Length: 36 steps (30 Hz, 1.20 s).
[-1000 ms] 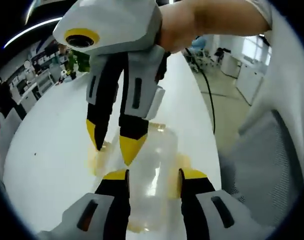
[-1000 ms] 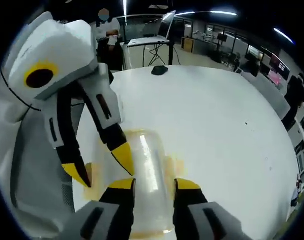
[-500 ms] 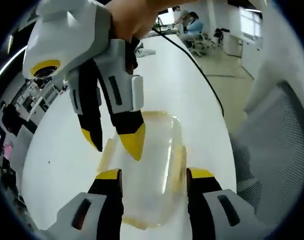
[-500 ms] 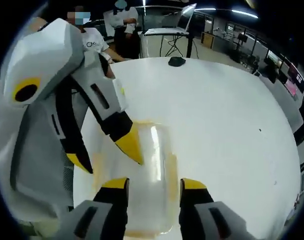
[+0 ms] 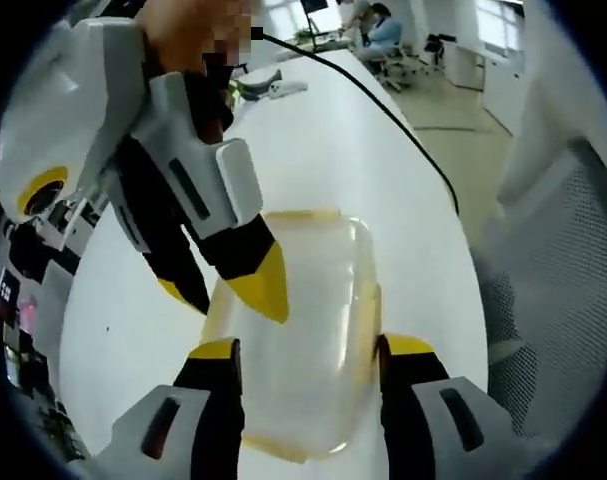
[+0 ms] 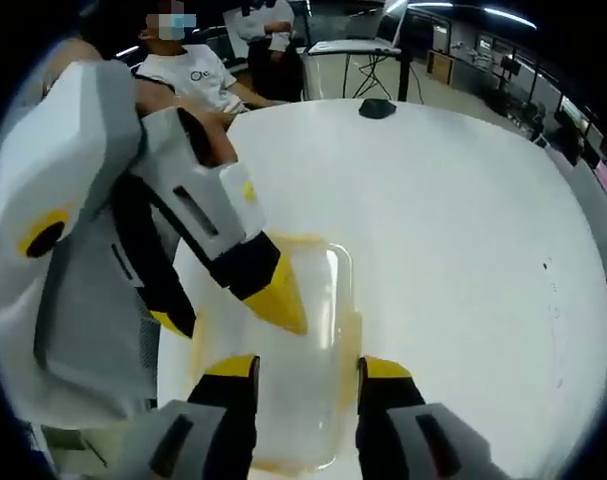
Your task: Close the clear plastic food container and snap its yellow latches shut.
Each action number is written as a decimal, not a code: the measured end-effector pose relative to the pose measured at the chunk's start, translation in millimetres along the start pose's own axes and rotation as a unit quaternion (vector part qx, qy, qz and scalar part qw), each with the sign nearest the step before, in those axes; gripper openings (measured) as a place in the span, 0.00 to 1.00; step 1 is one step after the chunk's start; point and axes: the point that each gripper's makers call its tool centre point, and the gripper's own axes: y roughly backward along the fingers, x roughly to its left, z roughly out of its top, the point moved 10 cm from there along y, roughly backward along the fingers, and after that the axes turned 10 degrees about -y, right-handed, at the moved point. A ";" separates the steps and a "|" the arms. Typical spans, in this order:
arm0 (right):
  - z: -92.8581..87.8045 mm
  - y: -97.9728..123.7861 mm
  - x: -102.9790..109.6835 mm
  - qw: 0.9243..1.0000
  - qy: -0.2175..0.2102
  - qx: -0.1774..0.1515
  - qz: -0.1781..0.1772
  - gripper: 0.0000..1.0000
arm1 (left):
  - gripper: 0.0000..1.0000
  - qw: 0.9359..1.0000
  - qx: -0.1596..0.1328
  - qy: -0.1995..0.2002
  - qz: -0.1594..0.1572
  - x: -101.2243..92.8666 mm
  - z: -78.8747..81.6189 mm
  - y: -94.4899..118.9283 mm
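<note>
Clear plastic food container (image 5: 298, 340) lies lid-down-flat on the white table (image 5: 333, 150), its yellow latches (image 5: 368, 320) at the edges. Left gripper (image 5: 308, 350) straddles it, jaws spread; right gripper (image 5: 228, 290) hovers at ten o'clock, jaws parted — likely poised to press a latch.

long white table (image 6: 453, 220); ceiling strip lights (image 6: 508, 14); seated people beyond

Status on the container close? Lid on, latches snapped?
Lid looks seated on the clear plastic food container. In hand: left gripper and right gripper both straddle it, jaws open. Left: yellow latches; can't tell whether any are snapped.
</note>
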 end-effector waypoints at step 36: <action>6.0 -5.5 -6.6 0.998 -0.006 0.047 0.035 0.35 | 0.49 0.998 0.037 -0.035 0.022 -2.2 6.2 -13.0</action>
